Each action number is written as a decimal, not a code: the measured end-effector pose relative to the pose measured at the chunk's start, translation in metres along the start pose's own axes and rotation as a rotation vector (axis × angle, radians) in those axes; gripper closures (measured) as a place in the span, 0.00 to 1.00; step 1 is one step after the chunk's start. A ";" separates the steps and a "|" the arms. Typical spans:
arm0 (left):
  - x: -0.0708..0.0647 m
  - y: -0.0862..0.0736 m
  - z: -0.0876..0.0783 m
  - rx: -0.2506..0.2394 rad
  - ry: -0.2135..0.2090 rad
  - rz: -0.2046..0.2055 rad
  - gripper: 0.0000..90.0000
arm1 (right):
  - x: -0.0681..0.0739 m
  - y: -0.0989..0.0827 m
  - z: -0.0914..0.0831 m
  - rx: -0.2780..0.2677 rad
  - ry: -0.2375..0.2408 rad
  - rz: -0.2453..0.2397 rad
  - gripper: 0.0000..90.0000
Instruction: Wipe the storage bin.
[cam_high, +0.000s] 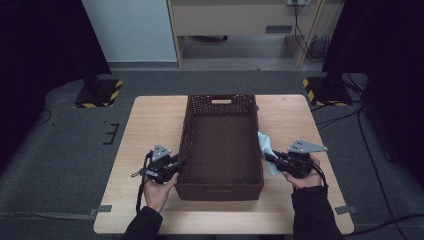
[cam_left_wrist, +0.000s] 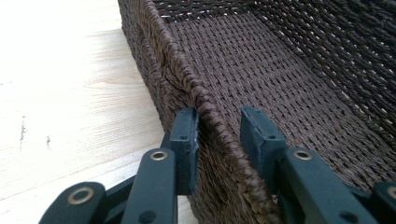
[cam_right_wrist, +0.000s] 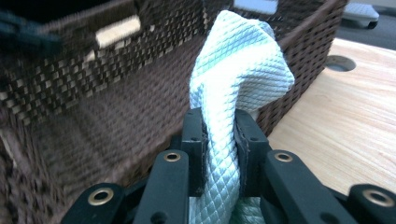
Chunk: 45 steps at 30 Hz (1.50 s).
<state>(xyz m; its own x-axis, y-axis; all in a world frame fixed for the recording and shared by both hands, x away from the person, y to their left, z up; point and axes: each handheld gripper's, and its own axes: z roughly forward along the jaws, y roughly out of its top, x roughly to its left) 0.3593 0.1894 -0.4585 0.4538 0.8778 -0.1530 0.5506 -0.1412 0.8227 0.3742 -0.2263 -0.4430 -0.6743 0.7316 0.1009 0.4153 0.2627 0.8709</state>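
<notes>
A dark brown woven basket (cam_high: 222, 145) stands in the middle of the wooden table (cam_high: 150, 120). My left gripper (cam_high: 181, 161) straddles its left rim near the front corner. In the left gripper view the jaws (cam_left_wrist: 219, 126) close on the braided rim (cam_left_wrist: 205, 112), one pad outside the wall and one inside. My right gripper (cam_high: 271, 159) is at the basket's right wall, shut on a pale blue-white quilted cloth (cam_high: 264, 144). In the right gripper view the cloth (cam_right_wrist: 238, 70) rises bunched from between the pads (cam_right_wrist: 219, 135), against the basket's wall (cam_right_wrist: 93, 93).
The basket floor (cam_left_wrist: 280, 70) is bare. A round hole (cam_right_wrist: 341, 63) is cut in the tabletop beyond the basket. Two stand bases with yellow-black stripes (cam_high: 100, 92) (cam_high: 327, 90) sit on the carpet behind the table. A wooden cabinet (cam_high: 240, 20) stands at the back.
</notes>
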 end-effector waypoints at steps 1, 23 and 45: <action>0.000 0.000 0.000 0.000 0.000 0.001 0.74 | 0.002 -0.002 0.004 0.019 -0.008 -0.007 0.86; 0.000 -0.006 -0.015 0.000 -0.042 0.057 0.58 | 0.000 -0.039 0.030 0.209 -0.036 0.062 0.86; -0.009 -0.004 -0.006 0.001 0.006 0.025 0.77 | 0.015 -0.059 0.028 0.266 -0.010 0.044 0.86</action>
<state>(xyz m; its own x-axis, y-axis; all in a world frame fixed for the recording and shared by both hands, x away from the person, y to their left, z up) 0.3491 0.1853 -0.4569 0.4637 0.8766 -0.1289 0.5394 -0.1639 0.8259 0.3572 -0.2134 -0.5061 -0.6464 0.7518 0.1303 0.5911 0.3855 0.7085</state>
